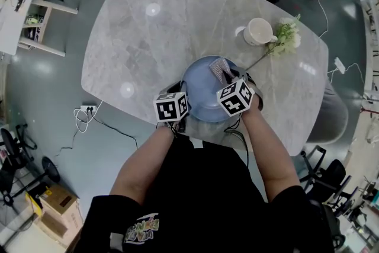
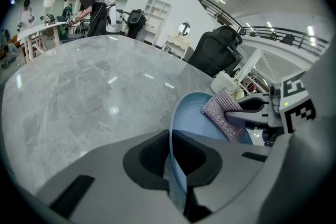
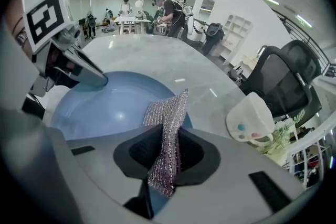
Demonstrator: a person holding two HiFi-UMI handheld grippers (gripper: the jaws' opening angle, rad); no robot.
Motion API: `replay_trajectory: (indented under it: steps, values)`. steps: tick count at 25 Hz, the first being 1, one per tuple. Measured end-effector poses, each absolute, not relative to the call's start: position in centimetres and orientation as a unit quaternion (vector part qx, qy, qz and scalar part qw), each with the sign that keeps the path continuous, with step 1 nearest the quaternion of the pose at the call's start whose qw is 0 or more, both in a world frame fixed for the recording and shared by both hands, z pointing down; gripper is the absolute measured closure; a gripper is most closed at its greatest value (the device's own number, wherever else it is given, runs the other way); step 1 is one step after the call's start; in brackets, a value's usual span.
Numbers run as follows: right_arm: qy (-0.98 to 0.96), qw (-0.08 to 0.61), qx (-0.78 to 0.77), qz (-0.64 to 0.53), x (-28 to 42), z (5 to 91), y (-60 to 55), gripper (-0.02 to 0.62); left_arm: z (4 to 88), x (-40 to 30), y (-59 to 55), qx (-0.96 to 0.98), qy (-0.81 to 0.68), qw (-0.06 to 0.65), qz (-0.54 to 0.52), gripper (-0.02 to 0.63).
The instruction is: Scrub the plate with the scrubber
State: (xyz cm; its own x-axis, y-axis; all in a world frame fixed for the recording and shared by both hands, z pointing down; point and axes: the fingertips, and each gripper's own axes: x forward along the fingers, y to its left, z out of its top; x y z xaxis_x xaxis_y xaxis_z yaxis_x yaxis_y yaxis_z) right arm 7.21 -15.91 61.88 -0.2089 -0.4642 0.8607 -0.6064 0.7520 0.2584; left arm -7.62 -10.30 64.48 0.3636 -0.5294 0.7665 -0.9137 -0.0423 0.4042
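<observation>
A blue plate (image 1: 201,92) sits near the front edge of the grey marble table (image 1: 148,38). My left gripper (image 1: 182,93) is shut on the plate's left rim; in the left gripper view the rim (image 2: 181,128) runs edge-on between the jaws of that gripper (image 2: 176,168). My right gripper (image 1: 230,79) is shut on a silvery mesh scrubber (image 1: 221,70), which stands over the plate's right side. In the right gripper view the scrubber (image 3: 167,128) hangs between the jaws of that gripper (image 3: 165,160) above the plate (image 3: 100,107).
A white mug (image 1: 259,31) and a sprig of pale flowers (image 1: 285,37) stand behind the plate to the right. A black office chair (image 3: 283,76) is beyond the table. People work at a far table (image 3: 131,19). Cables and a power strip (image 1: 87,109) lie on the floor.
</observation>
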Motion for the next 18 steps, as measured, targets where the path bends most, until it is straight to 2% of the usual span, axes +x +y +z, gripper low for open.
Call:
replay_trajectory:
  steps: [18]
  values:
    - [-0.760,0.505,0.406,0.052,10.9,59.8,-17.2,0.517,64.4,-7.7,-10.1,0.687,-0.527,0.454,0.212,0.575]
